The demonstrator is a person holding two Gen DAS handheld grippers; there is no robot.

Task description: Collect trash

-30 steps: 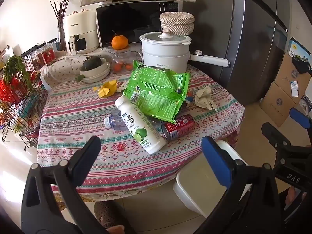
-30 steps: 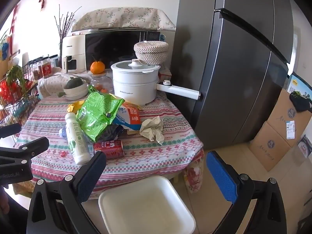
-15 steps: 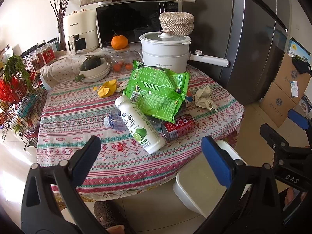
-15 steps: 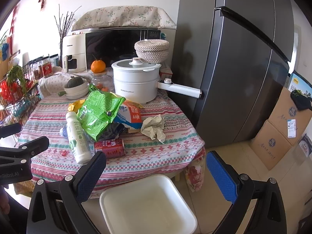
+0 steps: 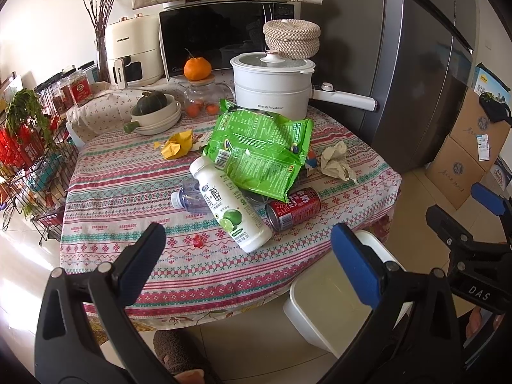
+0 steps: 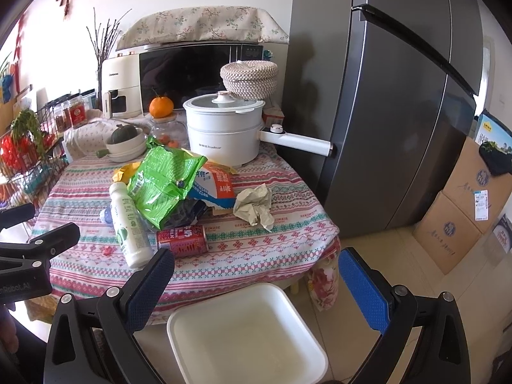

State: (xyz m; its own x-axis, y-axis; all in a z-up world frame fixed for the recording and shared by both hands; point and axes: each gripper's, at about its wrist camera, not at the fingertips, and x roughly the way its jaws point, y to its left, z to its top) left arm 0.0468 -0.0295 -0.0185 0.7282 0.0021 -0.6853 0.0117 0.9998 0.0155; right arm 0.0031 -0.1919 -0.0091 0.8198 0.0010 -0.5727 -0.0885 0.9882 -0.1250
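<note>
Trash lies in a heap on the patterned tablecloth (image 5: 128, 176): a green snack bag (image 5: 259, 150), a white lime-drink bottle (image 5: 230, 204), a red can (image 5: 292, 208), a clear plastic bottle (image 5: 188, 196), crumpled beige paper (image 5: 336, 161), a yellow wrapper (image 5: 177, 147). The right wrist view adds a torn white-and-orange carton (image 6: 214, 188). A white bin (image 6: 246, 332) stands on the floor before the table. My left gripper (image 5: 249, 256) is open and empty, short of the table's front edge. My right gripper (image 6: 256, 276) is open and empty above the bin.
A white pot (image 5: 272, 88) with a long handle, a bowl with a squash (image 5: 153, 112), a glass jar with an orange (image 5: 196, 70), a microwave and an air fryer stand at the back. A wire rack (image 5: 28, 160) is left, a fridge (image 5: 400, 64) and cardboard boxes (image 5: 470, 147) right.
Both views have shifted very slightly; the bin sits a touch lower and closer in the right wrist view. Nothing on the table has moved.
</note>
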